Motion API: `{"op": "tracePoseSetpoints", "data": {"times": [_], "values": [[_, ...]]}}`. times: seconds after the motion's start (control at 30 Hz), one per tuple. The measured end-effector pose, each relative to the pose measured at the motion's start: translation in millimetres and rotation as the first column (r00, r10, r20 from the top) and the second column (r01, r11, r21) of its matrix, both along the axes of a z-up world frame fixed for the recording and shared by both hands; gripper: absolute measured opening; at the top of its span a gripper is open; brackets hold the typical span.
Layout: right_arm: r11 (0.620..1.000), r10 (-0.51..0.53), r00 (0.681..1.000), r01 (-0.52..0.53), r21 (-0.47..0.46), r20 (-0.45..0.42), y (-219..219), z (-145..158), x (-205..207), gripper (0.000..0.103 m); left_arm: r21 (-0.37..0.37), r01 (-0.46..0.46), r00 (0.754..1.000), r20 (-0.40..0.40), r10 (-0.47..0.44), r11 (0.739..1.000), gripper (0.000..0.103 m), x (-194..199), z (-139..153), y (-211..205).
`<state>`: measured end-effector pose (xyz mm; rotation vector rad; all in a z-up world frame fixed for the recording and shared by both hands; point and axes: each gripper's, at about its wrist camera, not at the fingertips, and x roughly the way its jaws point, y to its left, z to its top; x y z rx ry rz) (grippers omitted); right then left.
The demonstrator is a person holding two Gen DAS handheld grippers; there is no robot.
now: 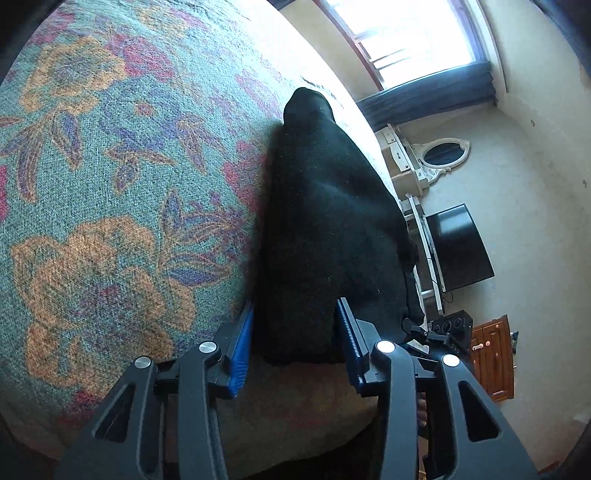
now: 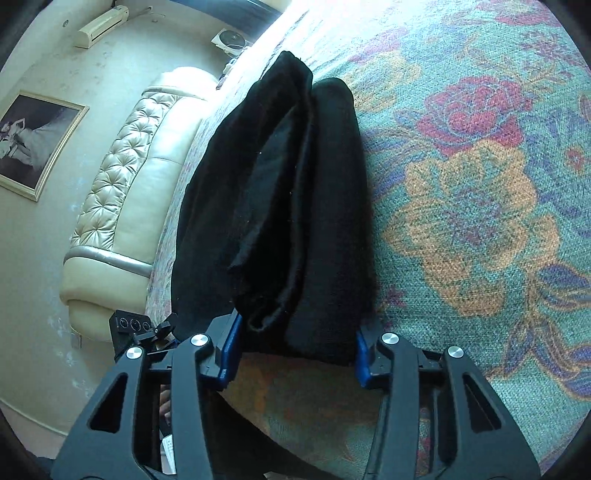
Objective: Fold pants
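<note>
Black pants (image 1: pixel 325 229) lie folded into a long, thick strip on a floral bedspread (image 1: pixel 110 184). In the left wrist view my left gripper (image 1: pixel 295 332) is open, with its blue-padded fingers on either side of the near end of the strip. In the right wrist view the pants (image 2: pixel 280 206) show stacked layers, and my right gripper (image 2: pixel 295 332) is open with its fingers on either side of that end. Neither gripper pinches the cloth.
The bedspread (image 2: pixel 480 221) stretches wide beside the pants. Off the bed stand a cream tufted headboard (image 2: pixel 122 206), a black monitor (image 1: pixel 458 247), a white dresser with an oval mirror (image 1: pixel 443 155) and a wooden cabinet (image 1: pixel 495 358). A window (image 1: pixel 410 33) glares brightly.
</note>
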<state>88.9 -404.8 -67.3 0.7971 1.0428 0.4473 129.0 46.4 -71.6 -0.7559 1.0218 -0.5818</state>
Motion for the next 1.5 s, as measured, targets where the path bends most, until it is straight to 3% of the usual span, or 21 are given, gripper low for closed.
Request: {"op": "tracePoseSetpoints", "data": {"times": [0.37,0.5,0.63,1.0,1.27,1.4,1.47,1.5], "values": [[1.0,0.007,1.0,-0.007,0.007,0.024,-2.3,-1.7,-2.4,0.042,0.017,-0.006,1.0,-0.006,0.006,1.0,0.037,-1.7,-1.3,-1.5],[0.999,0.002,1.0,-0.001,-0.052,0.029,2.7,13.4,-2.8,0.04,0.075,0.005,1.0,0.022,-0.007,0.997,0.036,-1.6,6.4,-5.2],[0.985,0.025,0.998,-0.015,-0.171,0.055,15.8,28.0,-5.4,0.04,0.039,0.013,1.0,-0.008,-0.013,0.999,0.036,2.9,0.1,1.3],[0.99,0.02,0.999,-0.013,-0.143,0.047,12.2,20.4,-6.5,0.04,0.033,0.011,1.0,-0.022,-0.011,0.999,0.036,1.9,0.1,1.1],[0.999,0.018,1.0,-0.017,-0.046,0.021,-7.1,6.0,-7.4,0.041,-0.016,0.022,0.999,-0.048,-0.022,1.0,0.039,6.4,-2.0,6.2],[0.999,0.014,1.0,-0.014,0.031,-0.009,-22.4,2.8,-11.3,0.05,-0.081,0.011,0.997,-0.081,-0.017,0.997,0.04,-1.1,-2.1,23.1],[1.0,-0.028,1.0,0.028,0.013,-0.011,-36.3,11.9,-14.8,0.065,-0.037,-0.019,0.998,-0.061,0.017,0.999,0.04,-8.4,6.9,37.5],[0.998,-0.058,0.998,0.058,0.001,0.005,-44.6,18.3,-14.2,0.083,-0.005,-0.026,0.999,-0.032,0.026,1.0,0.04,-8.8,14.8,44.1]]}}
